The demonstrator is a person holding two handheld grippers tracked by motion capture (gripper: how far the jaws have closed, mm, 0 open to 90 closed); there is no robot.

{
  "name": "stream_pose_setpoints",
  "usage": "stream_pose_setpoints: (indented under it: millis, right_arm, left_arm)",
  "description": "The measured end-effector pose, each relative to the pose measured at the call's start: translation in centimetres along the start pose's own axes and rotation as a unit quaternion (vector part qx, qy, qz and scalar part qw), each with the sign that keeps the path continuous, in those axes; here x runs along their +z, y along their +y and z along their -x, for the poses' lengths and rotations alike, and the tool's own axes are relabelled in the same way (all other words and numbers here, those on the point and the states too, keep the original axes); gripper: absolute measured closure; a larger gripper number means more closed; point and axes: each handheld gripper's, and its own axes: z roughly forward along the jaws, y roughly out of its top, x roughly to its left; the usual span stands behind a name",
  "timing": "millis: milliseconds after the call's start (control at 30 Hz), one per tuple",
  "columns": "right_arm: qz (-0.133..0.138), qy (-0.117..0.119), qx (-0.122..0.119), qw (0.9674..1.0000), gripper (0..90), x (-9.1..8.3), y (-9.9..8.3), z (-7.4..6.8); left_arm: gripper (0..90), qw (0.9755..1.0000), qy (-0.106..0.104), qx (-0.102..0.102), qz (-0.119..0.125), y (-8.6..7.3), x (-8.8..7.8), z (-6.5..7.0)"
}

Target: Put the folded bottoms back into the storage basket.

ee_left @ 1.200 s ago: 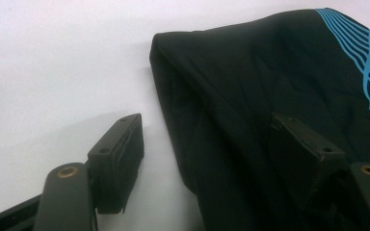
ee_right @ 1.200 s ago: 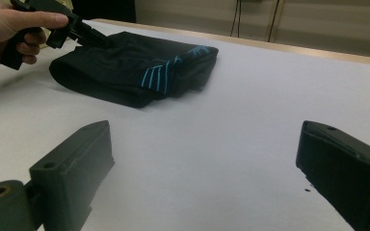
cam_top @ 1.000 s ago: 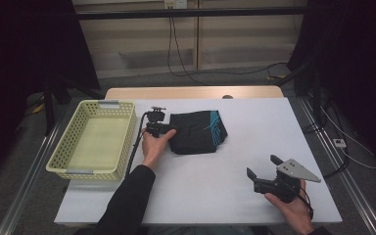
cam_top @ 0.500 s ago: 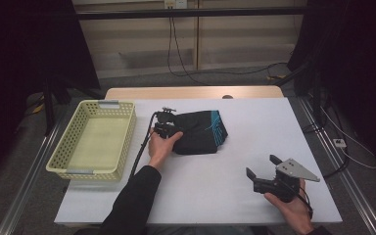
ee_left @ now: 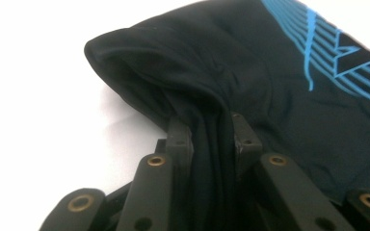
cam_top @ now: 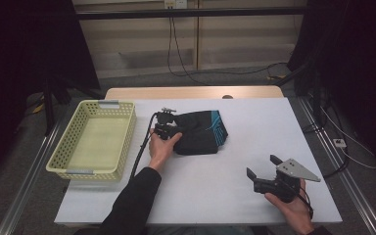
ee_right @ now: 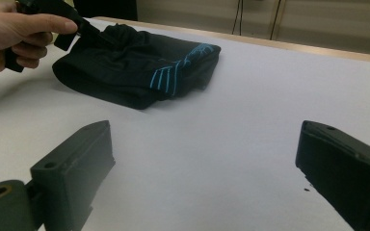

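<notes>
Your left gripper (ee_left: 207,139) has just been closing its jaws on a raised fold of the black garment (cam_top: 200,133), and the cloth is pinched between them. The garment lies mid-desk (cam_top: 254,196), right of the yellow basket (cam_top: 78,161). Your right gripper (cam_top: 264,169) hovers with jaws spread wide, holding nothing, well apart from the garment.

yellow basket (cam_top: 94,142), white table (cam_top: 254,142)

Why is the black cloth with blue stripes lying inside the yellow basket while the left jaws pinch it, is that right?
Not quite. The black cloth lies on the white table, beside the yellow basket, not inside it; the high view shows this. The left gripper does pinch a fold of it, its jaws having just been closing.
</notes>
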Motion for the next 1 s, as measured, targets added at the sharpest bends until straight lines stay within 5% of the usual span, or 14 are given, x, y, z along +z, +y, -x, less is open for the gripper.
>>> stream_pose_setpoints:
  millis: [500, 1000]
  right_arm:
    - [0.0, 0.0, 0.001, 1.0, 5.8, 0.0, 0.0, 0.0]
    - [0.0, -0.001, 0.005, 1.0, 5.8, 0.0, 0.0, 0.1]
  left_arm:
    - [75.7, 0.9961, -0.037, 0.034, 0.073, 1.2, -2.9, 1.1]
    - [75.9, 0.9899, -0.039, 0.069, 0.118, 2.3, -5.9, 1.6]
